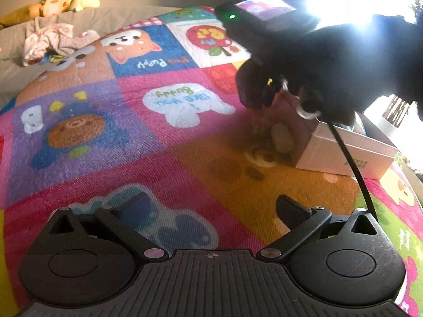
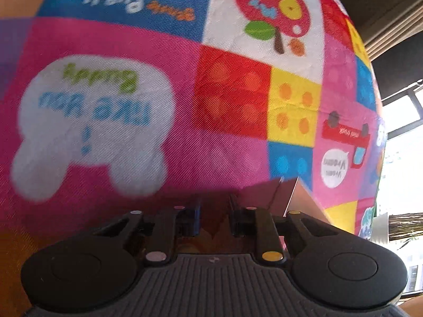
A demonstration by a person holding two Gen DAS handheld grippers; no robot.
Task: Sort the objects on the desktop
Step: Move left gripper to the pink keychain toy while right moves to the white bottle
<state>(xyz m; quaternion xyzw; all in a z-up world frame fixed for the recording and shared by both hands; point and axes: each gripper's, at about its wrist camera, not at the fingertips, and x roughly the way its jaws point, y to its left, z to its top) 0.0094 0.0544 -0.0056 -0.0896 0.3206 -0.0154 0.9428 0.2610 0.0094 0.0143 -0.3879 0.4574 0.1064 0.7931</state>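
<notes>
My left gripper (image 1: 214,206) is open and empty, low over the colourful play mat (image 1: 137,137). A white cardboard box (image 1: 346,153) stands on the mat to its far right. My right gripper (image 1: 267,92) shows there as a dark, backlit shape at the box's near corner, above a small pale object (image 1: 283,138) that lies on the mat beside the box. In the right wrist view my right gripper (image 2: 213,211) has its jaws close together with a small reddish-brown thing (image 2: 214,227) between them, dim and hard to identify. The box's edge (image 2: 288,192) lies just right of the fingers.
A stuffed toy (image 1: 58,0) and crumpled cloth (image 1: 50,42) lie on the beige surface beyond the mat at far left. A black cable (image 1: 351,163) runs from the right gripper across the box. Bright windows (image 2: 401,163) are at the right.
</notes>
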